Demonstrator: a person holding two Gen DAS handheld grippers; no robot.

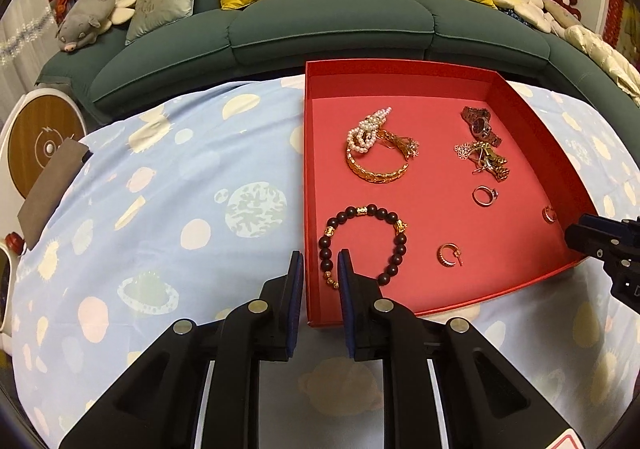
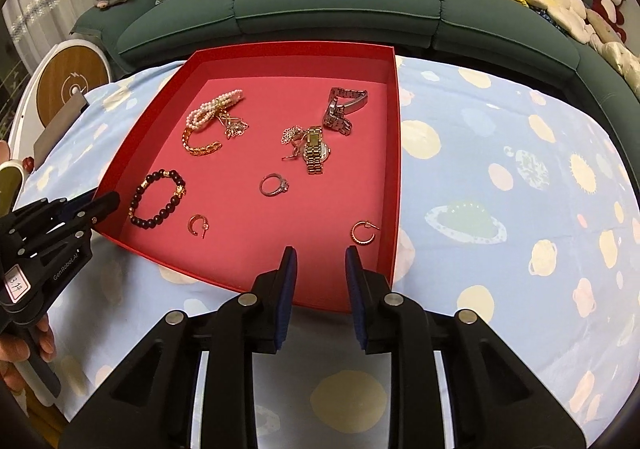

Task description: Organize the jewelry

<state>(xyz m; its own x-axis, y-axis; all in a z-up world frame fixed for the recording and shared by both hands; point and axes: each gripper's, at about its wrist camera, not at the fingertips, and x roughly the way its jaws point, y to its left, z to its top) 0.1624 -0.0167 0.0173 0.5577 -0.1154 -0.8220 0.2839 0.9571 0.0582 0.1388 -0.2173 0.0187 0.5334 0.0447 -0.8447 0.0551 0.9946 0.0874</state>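
Readable text is thin here. In the right wrist view the left gripper (image 2: 105,206) comes in from the lower left edge, and its black body reads "GenRobot.AI", plus a white sticker with handwritten "13 14". A hand (image 2: 24,345) wraps its handle at the far left edge. The left wrist view shows none of that, only the dark tip of the right gripper (image 1: 576,239) poking in at the right edge, and a scrap of red-and-white label at the bottom right that I can't read.

The red box (image 2: 394,153) sits open on a blue planet-print cloth (image 2: 520,177), centre of both frames, with all the jewelry in it. Dark bead bracelet (image 1: 362,245) sits lower left of the box floor, pearl strand (image 1: 366,131) and gold bangle (image 1: 376,169) upper left, a silver watch (image 2: 344,109) upper right, a gold watch (image 2: 316,153) just below it. A ring (image 2: 274,184) lies mid-box, and two hoop earrings (image 2: 363,233) near the front.

Left gripper (image 1: 320,259): fingers slightly apart, straddling the box's left wall without pinching it. Right gripper (image 2: 321,255): fingers apart with nothing between them, over the front right corner of the box.

Green sofa (image 1: 320,29) with cushions along the top.
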